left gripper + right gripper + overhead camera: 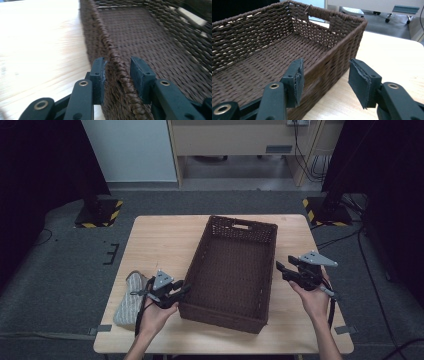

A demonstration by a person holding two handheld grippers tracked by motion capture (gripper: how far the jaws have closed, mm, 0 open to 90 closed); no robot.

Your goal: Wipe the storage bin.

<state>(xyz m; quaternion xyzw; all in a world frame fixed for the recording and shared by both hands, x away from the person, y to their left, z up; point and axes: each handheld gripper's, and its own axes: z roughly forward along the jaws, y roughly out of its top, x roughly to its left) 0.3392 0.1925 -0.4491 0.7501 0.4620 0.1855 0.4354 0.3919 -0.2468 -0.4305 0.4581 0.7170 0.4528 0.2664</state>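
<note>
A dark brown woven basket (pixel 243 225) stands on the wooden table (pixel 160 245), slightly turned, with nothing inside it. My left gripper (pixel 184 289) is at the basket's left wall near the front corner. In the left gripper view the braided rim (pixel 117 67) runs between the jaws. The outer pad (pixel 99 75) lies close against the wall, and a thin gap remains at the inner pad (pixel 140 75). My right gripper (pixel 280 267) is at the right wall. In the right gripper view its jaws (pixel 325 72) stand wide, straddling that wall (pixel 332 62) without touching it.
A folded grey cloth (pixel 131 297) lies on the table's front left, just behind my left hand. Two stands with yellow-black striped bases (pixel 97 212) (pixel 325 210) flank the table's far corners. A pale desk (pixel 240 140) stands beyond.
</note>
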